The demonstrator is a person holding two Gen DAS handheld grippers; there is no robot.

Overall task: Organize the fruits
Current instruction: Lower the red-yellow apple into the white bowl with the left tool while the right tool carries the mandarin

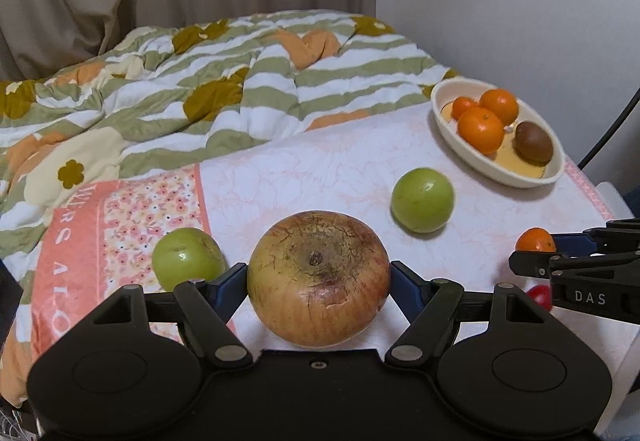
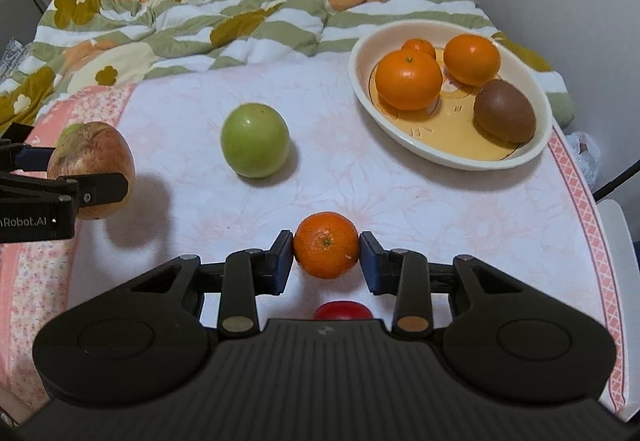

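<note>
left gripper point(image 1: 319, 281) clamped on big russet apple point(image 1: 319, 277) across its widest part, pads on both flanks, stem end up. heavy, stiff, rough skin – should not slip, but bruises if squeezed harder. appears lifted clear of the cloth point(image 1: 288, 181), judging by the shadow below it in the right wrist view.

right gripper point(image 2: 327, 255) closed on small mandarin point(image 2: 327, 250), pads at its equator. light, soft peel – gentle grip enough, easy to crush. red fruit point(image 2: 343, 310) just under the jaws, mostly hidden.

loose on the cloth: green apple point(image 2: 256, 139) mid-table, second green apple point(image 1: 186, 258) just left of the held apple. round, smooth – likely to roll if nudged.

oval dish point(image 2: 362, 89) far right holds three mandarins and a kiwi point(image 2: 505, 111). open room at its near end only, tight for the big apple. dish near the table's right edge; rumpled quilt point(image 1: 160, 89) behind. clear path from the mandarin to the dish; middle green apple close to the left gripper's line.
</note>
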